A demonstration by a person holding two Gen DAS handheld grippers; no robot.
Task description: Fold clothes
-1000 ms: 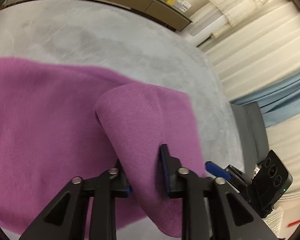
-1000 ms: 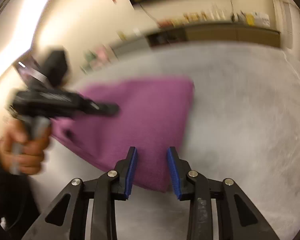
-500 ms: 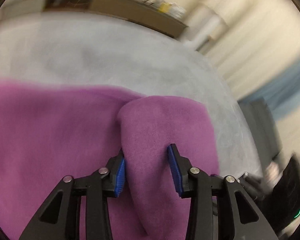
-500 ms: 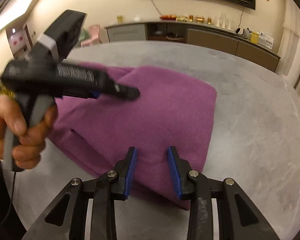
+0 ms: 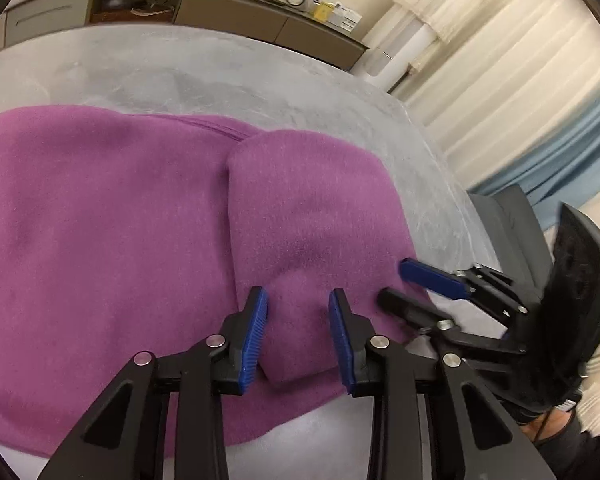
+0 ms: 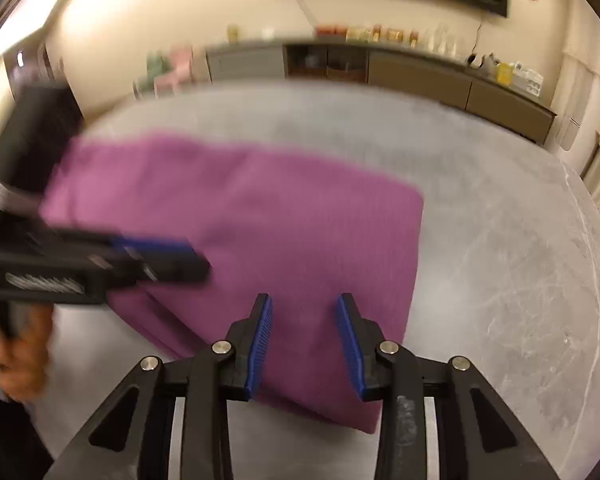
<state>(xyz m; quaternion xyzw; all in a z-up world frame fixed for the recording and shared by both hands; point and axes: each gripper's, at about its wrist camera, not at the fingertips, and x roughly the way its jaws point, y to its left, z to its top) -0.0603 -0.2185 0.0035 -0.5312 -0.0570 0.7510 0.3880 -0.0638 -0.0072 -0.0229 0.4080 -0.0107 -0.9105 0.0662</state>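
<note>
A purple fleece garment (image 5: 120, 220) lies spread on the grey table (image 5: 220, 68). One flap is folded over its right part, and the flap's end bunches narrow between the fingers of my left gripper (image 5: 298, 320), which is shut on it, low over the cloth. My right gripper (image 5: 392, 280) comes in from the right, open, with its fingers over the garment's right edge. In the right wrist view, the right gripper (image 6: 304, 328) hovers open above the near corner of the garment (image 6: 280, 220). There the left gripper (image 6: 196, 260) reaches in from the left, blurred.
A person's hand (image 6: 12, 344) holds the left gripper's handle. A low cabinet (image 6: 420, 72) with bottles on top runs along the far wall. Pale curtains (image 5: 500, 80) and a grey chair (image 5: 508, 216) stand beyond the table's right edge. Bare table top (image 6: 500, 260) lies right of the garment.
The flap that hung raised in the left gripper has come down flat onto the garment. The right gripper has moved in close beside the left one.
</note>
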